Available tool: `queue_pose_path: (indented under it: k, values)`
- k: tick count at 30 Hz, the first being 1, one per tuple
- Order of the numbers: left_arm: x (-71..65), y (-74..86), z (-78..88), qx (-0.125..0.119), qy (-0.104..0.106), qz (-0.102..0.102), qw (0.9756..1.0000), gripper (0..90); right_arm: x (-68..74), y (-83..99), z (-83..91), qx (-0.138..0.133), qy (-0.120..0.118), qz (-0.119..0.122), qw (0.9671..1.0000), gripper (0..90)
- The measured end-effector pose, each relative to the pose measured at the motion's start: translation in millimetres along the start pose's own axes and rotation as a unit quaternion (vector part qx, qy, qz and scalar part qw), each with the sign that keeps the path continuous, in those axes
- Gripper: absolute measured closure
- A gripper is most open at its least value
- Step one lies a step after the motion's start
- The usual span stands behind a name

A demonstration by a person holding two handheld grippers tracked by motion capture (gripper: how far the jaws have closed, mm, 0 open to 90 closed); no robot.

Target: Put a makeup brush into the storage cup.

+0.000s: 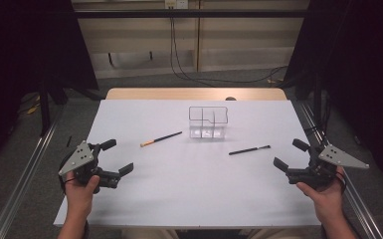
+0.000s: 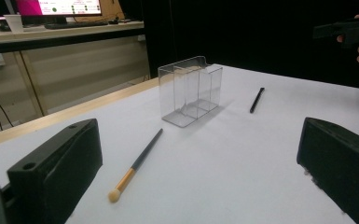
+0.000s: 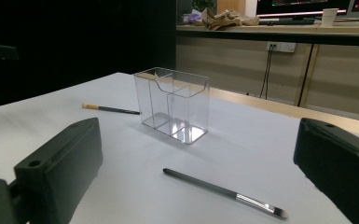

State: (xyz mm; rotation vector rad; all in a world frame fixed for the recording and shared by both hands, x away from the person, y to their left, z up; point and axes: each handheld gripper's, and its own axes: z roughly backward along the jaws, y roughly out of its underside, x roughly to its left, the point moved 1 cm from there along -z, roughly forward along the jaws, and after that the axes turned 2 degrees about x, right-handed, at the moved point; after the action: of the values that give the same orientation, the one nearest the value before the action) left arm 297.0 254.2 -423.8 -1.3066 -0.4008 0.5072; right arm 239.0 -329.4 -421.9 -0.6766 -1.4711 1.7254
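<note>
1. Brush (image 1: 161, 139), wooden tip and dark handle, lies flat on the white table (image 1: 179, 189), just left of the clear organizer (image 1: 208, 122) and apart from it. Its pale tip points away from the organizer, toward my left side.
2. Second tool, a thin black pen-like stick (image 1: 249, 150) with a shiny end, lies flat to the right of the organizer and nearer me, also apart from it.
3. Organizer stands upright, with several open-topped compartments, all empty as far as I can see.
4. Handling, my guess: both sticks are light, stiff, thin and round, so likely to roll or slip under the pads. I'd pinch across the shaft near mid-length and squeeze gently. The organizer looks light and hard-walled; a bump could slide or tip it.
5. Left gripper (image 1: 116, 157): jaws spread wide, nothing between them, well left of the organizer, nearest the brush (image 2: 137, 163).
6. Right gripper (image 1: 289, 154): jaws spread wide, empty, well right of the organizer, nearest the stick (image 3: 224, 192).
</note>
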Motion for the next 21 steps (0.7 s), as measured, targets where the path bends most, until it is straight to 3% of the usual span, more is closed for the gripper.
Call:
queue_pose_path:
  k: [9,11,17,21]
  values:
    - [-1.0,-1.3,-12.8,0.006,0.008,0.003,0.9999,0.0,1.7,3.4,-6.2,0.013,-0.009,0.008,0.9998,0.7]
    - [0.7,-3.3,-17.7,0.012,0.006,-0.004,0.9999,0.0,2.2,4.2,-6.8,0.015,-0.011,0.014,0.9997,0.7]
    - [7.4,-10.6,-30.1,-0.003,0.004,-0.001,1.0,0.0,1.6,3.9,-5.4,0.013,-0.011,0.011,0.9998,0.7]
    - [17.6,-17.4,-37.8,-0.023,0.004,0.014,0.9996,0.0,1.5,4.2,-4.5,0.011,-0.009,0.008,0.9999,0.7]
